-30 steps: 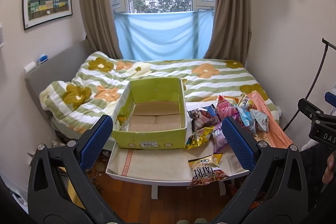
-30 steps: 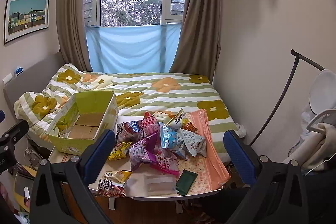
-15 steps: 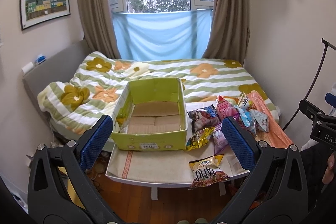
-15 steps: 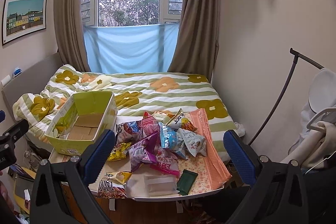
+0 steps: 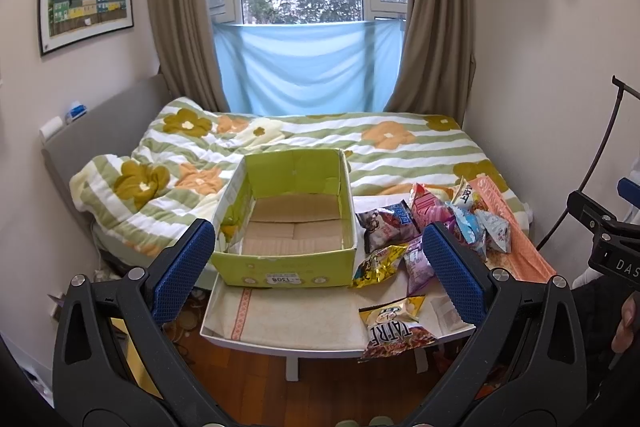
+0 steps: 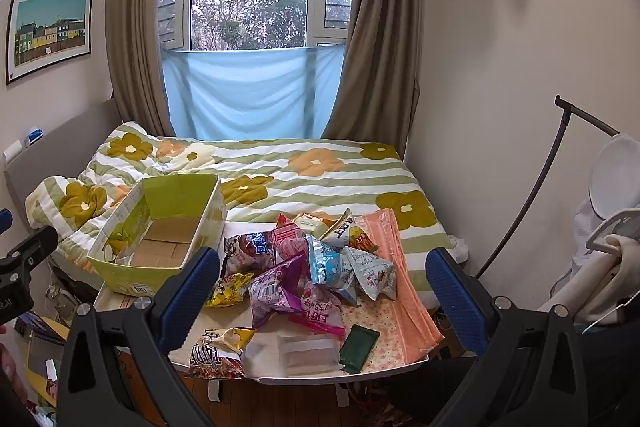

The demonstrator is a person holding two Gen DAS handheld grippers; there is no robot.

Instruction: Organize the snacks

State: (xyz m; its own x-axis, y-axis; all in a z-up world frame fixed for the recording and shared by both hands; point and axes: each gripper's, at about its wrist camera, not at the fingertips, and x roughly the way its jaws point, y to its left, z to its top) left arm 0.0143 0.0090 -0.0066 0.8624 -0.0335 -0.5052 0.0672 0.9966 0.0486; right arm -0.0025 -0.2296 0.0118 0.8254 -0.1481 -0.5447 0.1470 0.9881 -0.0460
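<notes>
An empty green cardboard box [image 5: 288, 267] [image 6: 120, 267] stands on the left half of a small white table [image 5: 280, 339] [image 6: 304, 375]. To its right lies a heap of several snack bags [image 5: 432, 223] [image 6: 312, 267]. A yellow and red chip bag [image 5: 394, 327] [image 6: 218, 351] hangs over the table's front edge. My left gripper [image 5: 316, 267] is open, held back from the table and facing the box. My right gripper [image 6: 324, 291] is open too, in front of the snack heap. Neither holds anything.
A bed with a striped flowered quilt [image 5: 360, 147] lies behind the table. An orange cloth [image 6: 404, 279], a dark green packet [image 6: 359, 343] and a clear packet [image 6: 308, 349] lie on the table's right part. A curved dark rod [image 6: 532, 195] and a fan stand at the right wall.
Both views have shifted only slightly, with the table a little lower in frame. Both grippers stay open, and nothing on the table has moved.
</notes>
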